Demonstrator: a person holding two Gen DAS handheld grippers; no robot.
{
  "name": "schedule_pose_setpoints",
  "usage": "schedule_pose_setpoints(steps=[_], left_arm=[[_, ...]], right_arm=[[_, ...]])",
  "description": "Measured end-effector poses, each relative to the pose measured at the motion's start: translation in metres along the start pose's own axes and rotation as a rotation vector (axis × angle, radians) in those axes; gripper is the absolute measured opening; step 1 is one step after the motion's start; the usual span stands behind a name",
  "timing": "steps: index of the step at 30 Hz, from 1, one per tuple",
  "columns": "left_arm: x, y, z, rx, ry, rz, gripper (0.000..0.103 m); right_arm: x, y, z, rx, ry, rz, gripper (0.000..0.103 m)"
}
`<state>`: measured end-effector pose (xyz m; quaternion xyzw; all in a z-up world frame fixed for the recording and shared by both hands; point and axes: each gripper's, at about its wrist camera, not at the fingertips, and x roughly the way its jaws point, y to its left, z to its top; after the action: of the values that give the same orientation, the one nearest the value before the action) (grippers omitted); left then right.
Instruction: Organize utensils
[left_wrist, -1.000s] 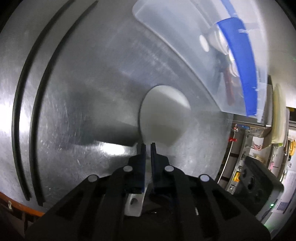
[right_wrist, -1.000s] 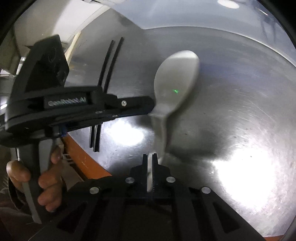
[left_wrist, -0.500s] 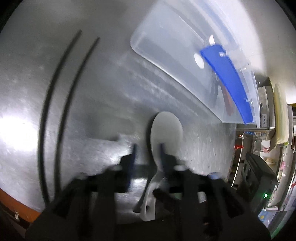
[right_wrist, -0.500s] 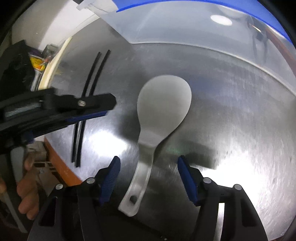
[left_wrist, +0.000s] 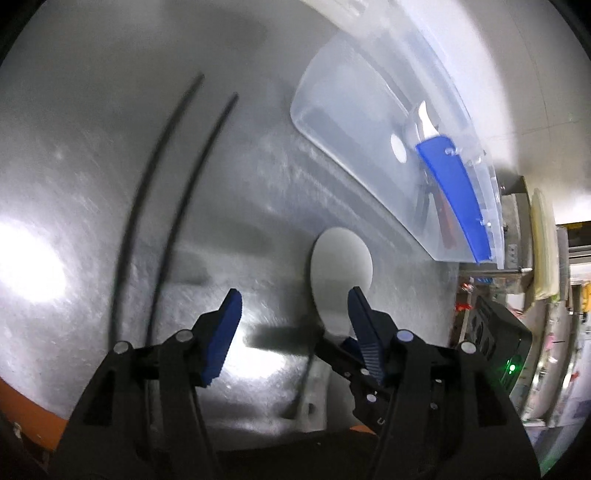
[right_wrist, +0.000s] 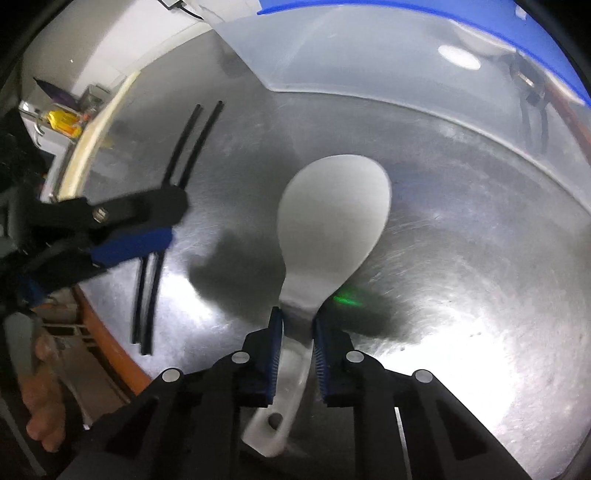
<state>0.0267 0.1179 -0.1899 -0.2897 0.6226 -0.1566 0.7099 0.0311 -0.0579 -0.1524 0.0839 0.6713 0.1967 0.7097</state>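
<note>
Your right claw (right_wrist: 297, 325) has gone from spread wide to pinching the neck of the white rice paddle (right_wrist: 332, 221), while your left claw (left_wrist: 293, 308) has spread apart. Bare steel counter (right_wrist: 480, 295) lies to your right; the clear bin (right_wrist: 369, 55) walls the far side, two black strips (right_wrist: 177, 177) lie left, and the orange edge (right_wrist: 110, 339) runs nearer you. The paddle's head points toward the bin.
</note>
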Motion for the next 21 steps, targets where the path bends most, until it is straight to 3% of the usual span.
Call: schedule_pose_setpoints(steps=[4, 8, 12, 18, 21], left_arm=[[0.017, 0.004, -0.002, -0.025, 0.09, -0.085, 0.056], [0.03, 0.003, -0.006, -0.028, 0.143, -0.105, 0.056], [0.031, 0.003, -0.007, -0.032, 0.148, -0.107, 0.056], [0.017, 0.007, -0.007, -0.013, 0.114, -0.122, 0.057], [0.012, 0.006, -0.011, 0.06, 0.135, -0.159, 0.06]], right_arm=[[-0.003, 0.0, -0.003, 0.007, -0.004, 0.102, 0.006], [-0.01, 0.006, -0.009, -0.048, -0.029, 0.046, 0.006], [-0.009, 0.011, -0.009, -0.063, -0.036, 0.041, 0.006], [-0.013, -0.011, -0.013, 0.036, -0.028, 0.165, 0.005], [-0.013, -0.024, -0.013, 0.091, -0.026, 0.215, 0.005]])
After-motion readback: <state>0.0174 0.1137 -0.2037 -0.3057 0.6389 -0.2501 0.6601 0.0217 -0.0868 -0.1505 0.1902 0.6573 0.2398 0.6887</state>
